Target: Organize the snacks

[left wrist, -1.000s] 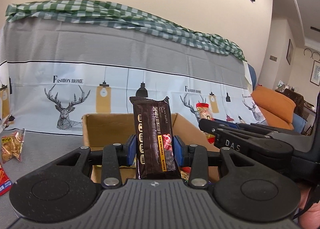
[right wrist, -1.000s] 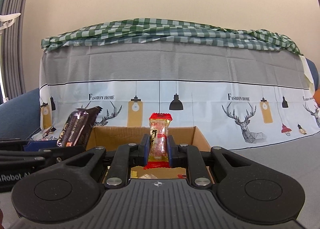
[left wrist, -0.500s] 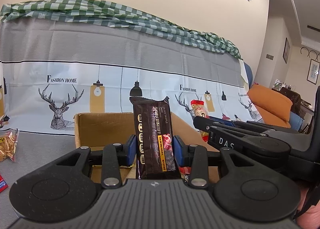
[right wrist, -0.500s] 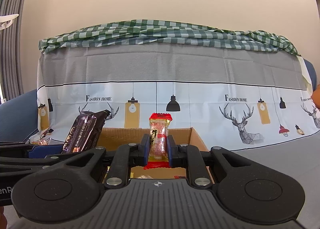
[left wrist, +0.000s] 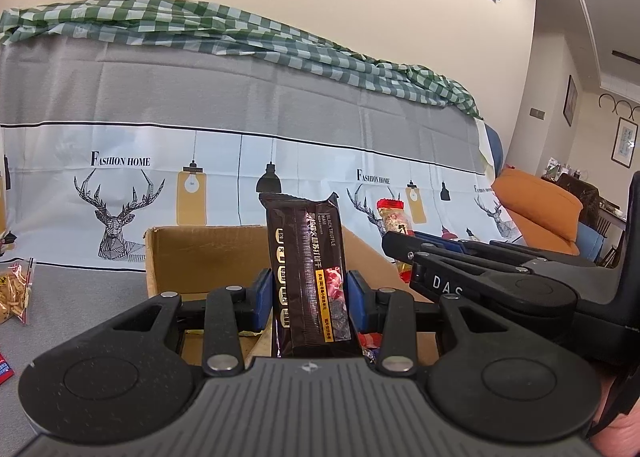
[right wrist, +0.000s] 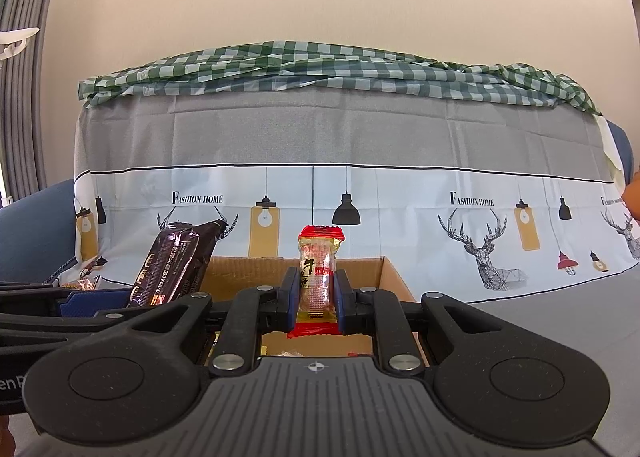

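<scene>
Both grippers hover over the open cardboard box (left wrist: 208,253). The left gripper (left wrist: 308,299) clamps an upright dark biscuit pack (left wrist: 306,277) reading "BLACK TRUFFLE"; the right gripper (right wrist: 316,297) pinches a small red-and-clear candy (right wrist: 318,277) at 12 o'clock. Each snack should probably be lowered past the rim before its fingers part. The cloth (right wrist: 360,185) behind reads "FASHION HOME"; the right gripper's side shows "DAS".

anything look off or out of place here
Two snack bags still lie loose on the grey cloth, left of the cardboard box. Otherwise nothing odd: each gripper holds its packet upright over the box.
</scene>
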`<state>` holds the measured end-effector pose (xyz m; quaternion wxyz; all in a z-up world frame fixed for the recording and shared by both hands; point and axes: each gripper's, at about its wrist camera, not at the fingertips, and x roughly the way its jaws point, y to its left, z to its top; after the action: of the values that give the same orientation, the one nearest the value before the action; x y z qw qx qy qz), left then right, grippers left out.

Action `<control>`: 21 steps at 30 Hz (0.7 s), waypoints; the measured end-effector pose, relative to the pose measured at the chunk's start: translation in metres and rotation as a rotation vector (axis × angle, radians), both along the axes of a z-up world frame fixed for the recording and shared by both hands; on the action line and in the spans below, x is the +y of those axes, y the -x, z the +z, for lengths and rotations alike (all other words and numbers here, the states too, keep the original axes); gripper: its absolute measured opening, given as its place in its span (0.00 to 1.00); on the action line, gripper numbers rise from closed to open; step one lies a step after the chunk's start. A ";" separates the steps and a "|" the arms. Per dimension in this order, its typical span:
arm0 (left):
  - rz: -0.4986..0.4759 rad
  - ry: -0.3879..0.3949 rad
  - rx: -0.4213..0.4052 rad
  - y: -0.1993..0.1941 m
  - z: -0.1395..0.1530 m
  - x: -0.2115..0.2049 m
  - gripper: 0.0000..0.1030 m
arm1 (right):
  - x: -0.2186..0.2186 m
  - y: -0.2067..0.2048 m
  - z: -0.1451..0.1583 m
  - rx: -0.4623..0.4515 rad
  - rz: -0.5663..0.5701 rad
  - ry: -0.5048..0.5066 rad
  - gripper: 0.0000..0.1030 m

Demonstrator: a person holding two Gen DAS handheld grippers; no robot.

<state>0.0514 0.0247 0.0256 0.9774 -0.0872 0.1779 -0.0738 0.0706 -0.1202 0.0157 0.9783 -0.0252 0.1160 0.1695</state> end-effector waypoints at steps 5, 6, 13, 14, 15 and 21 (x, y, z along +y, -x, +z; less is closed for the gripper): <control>0.001 -0.001 0.000 0.000 0.000 0.000 0.41 | -0.001 0.000 0.000 0.001 0.001 0.000 0.18; 0.000 0.000 -0.001 0.000 0.000 0.000 0.41 | -0.001 0.000 0.000 -0.001 0.000 0.000 0.18; 0.001 0.000 0.000 0.000 0.000 0.000 0.41 | -0.001 0.000 0.000 -0.003 -0.002 -0.001 0.18; 0.000 -0.001 -0.001 0.000 0.000 0.000 0.41 | -0.001 0.000 0.000 -0.002 -0.002 -0.001 0.18; 0.000 0.000 -0.001 0.000 0.000 0.000 0.41 | -0.001 0.000 0.000 -0.002 -0.002 -0.002 0.18; 0.001 0.000 -0.001 -0.001 0.000 0.000 0.41 | -0.001 0.000 0.000 -0.004 -0.002 -0.001 0.18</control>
<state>0.0519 0.0243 0.0257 0.9775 -0.0872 0.1776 -0.0734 0.0708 -0.1216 0.0161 0.9788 -0.0249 0.1138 0.1686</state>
